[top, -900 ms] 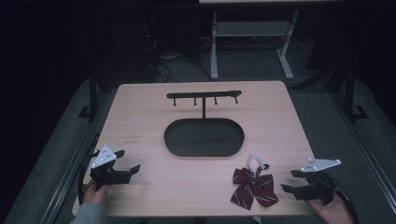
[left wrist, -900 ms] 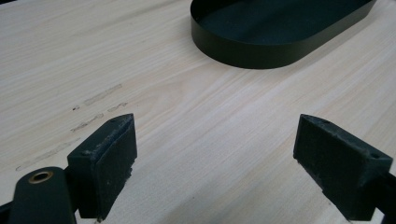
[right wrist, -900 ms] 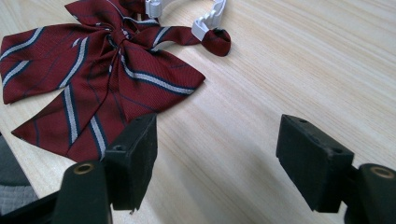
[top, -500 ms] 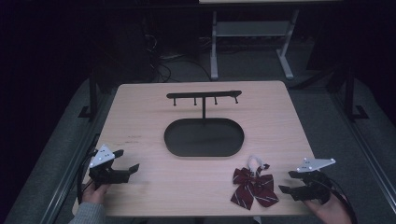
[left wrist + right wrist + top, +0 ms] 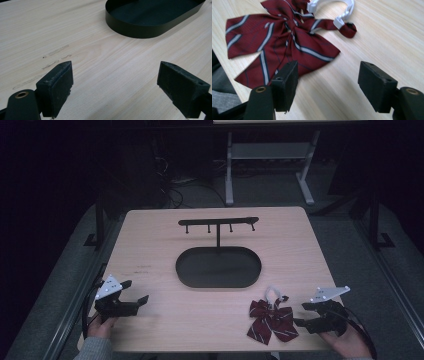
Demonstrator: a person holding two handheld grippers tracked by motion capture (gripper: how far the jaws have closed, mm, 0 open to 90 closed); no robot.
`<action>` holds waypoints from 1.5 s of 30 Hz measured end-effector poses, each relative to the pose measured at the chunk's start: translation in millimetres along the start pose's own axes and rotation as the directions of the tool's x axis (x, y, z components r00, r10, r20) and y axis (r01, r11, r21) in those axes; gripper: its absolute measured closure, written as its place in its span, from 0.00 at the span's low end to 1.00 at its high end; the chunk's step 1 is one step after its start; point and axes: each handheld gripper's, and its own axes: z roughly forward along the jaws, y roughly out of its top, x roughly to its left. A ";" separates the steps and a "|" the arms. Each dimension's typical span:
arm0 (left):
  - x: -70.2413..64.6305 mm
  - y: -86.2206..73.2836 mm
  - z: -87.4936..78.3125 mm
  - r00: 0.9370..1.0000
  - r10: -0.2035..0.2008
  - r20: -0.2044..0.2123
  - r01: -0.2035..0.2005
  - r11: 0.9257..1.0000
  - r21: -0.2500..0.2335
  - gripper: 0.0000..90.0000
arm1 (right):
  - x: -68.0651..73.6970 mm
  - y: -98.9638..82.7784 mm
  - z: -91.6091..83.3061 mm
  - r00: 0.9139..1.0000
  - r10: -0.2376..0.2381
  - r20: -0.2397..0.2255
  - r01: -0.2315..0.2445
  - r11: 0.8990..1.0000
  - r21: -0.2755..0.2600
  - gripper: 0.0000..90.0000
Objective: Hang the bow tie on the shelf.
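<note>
My right gripper (image 5: 328,86) stands with jaws spread wide, nothing between them but bare wood. In the right gripper view the left pad overlaps a lower wing of the dark red bow tie with white and navy stripes (image 5: 284,42); I cannot tell whether it touches. The tie's white plastic neck loop (image 5: 332,6) curls at the top of that frame.

Change since the earlier high-view pictures: the right gripper (image 5: 312,312) has shifted in from the right edge toward the tie (image 5: 272,320), which lies flat at lower centre-right, unmoved. Tips now sit just beside its right wing. I read this as the approach to a first grasp; nothing lifted yet.

My left gripper (image 5: 116,86) is also wide open and empty, over pale wooden tabletop (image 5: 100,62). In the high view it (image 5: 135,295) holds its place at lower left, well apart from the tie.

Further out: black oval metal tray (image 5: 218,267) at centre, black T-shaped hook rack (image 5: 218,223) rising from its far rim.

Pose: both hands low at the near edge, right gripper angled inward and up-left, left gripper pointing right toward the tray.
</note>
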 end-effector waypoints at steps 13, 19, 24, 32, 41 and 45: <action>0.0 0.5 0.3 1.000 0.011 0.006 -0.011 1.000 0.002 0.14 | 2.6 26.3 -3.2 0.998 -0.054 -0.030 0.055 0.998 0.027 0.50; 1.0 0.5 -0.6 1.000 0.006 0.004 -0.006 1.000 -0.001 0.14 | 5.2 40.6 -4.0 0.996 -0.087 -0.027 0.088 0.995 0.048 0.55; 0.7 0.7 -1.0 1.000 0.008 0.004 -0.008 1.000 -0.005 0.14 | 8.2 57.4 -0.8 0.992 -0.126 -0.030 0.128 0.989 0.078 0.60; 0.5 0.6 -0.3 1.000 0.006 0.007 -0.006 1.000 -0.004 0.14 | 5.0 73.3 10.5 0.990 -0.142 -0.025 0.144 0.980 0.139 0.65; 0.0 0.8 -0.2 1.000 0.001 0.009 -0.001 1.000 -0.003 0.14 | 0.1 90.4 21.3 0.985 -0.168 -0.029 0.170 0.969 0.177 0.69; 0.3 1.0 -0.2 1.000 0.003 0.009 -0.003 1.000 -0.006 0.14 | -2.4 96.7 27.9 0.984 -0.175 -0.030 0.177 0.963 0.203 0.69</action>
